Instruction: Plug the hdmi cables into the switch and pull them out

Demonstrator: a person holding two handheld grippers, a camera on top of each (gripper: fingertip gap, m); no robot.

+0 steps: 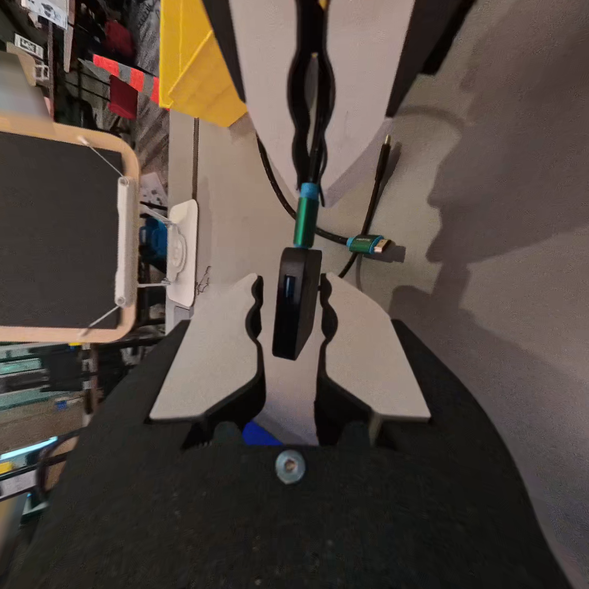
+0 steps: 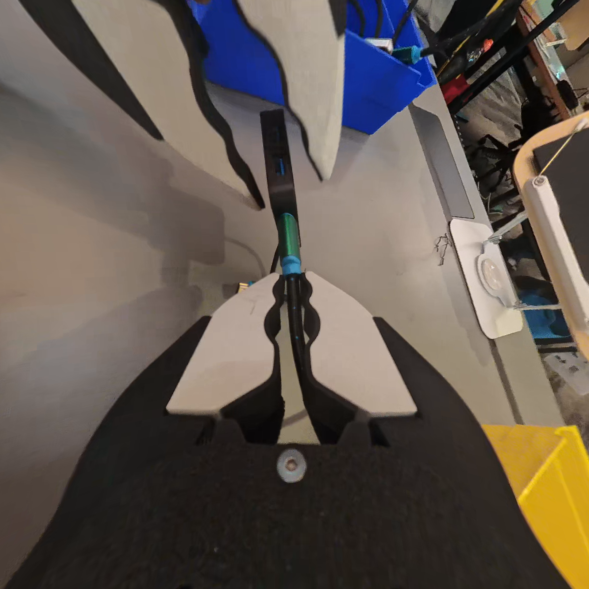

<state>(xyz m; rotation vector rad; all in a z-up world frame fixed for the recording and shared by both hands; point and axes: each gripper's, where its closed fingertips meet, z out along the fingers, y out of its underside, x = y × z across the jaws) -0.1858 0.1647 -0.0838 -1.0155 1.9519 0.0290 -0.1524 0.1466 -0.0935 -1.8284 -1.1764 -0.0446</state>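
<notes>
With the left tool (image 1: 291,294) clamping the black switch (image 1: 296,302) and the right tool (image 2: 292,280) pinching the cable (image 2: 294,322) behind its green plug (image 2: 288,234), a crooked pull could strain the port.

Grey table (image 2: 376,223) under hard shadows — yellow bin (image 1: 197,63), blue bin (image 2: 376,76), cluttered shelving (image 2: 497,47) beyond.

The right gripper (image 2: 291,275) has its jaws closed on a black HDMI cable (image 2: 295,325) just behind the green plug (image 2: 288,236), whose blue collar (image 2: 290,265) sits at the fingertips. The plug is seated in the end of the black switch (image 2: 276,156). The left gripper (image 2: 291,191) reaches in from the top, its jaws flanking the switch. A blue bin (image 2: 376,79) stands behind on the grey bench (image 2: 366,229), and a yellow bin (image 2: 548,497) lies at lower right.
</notes>
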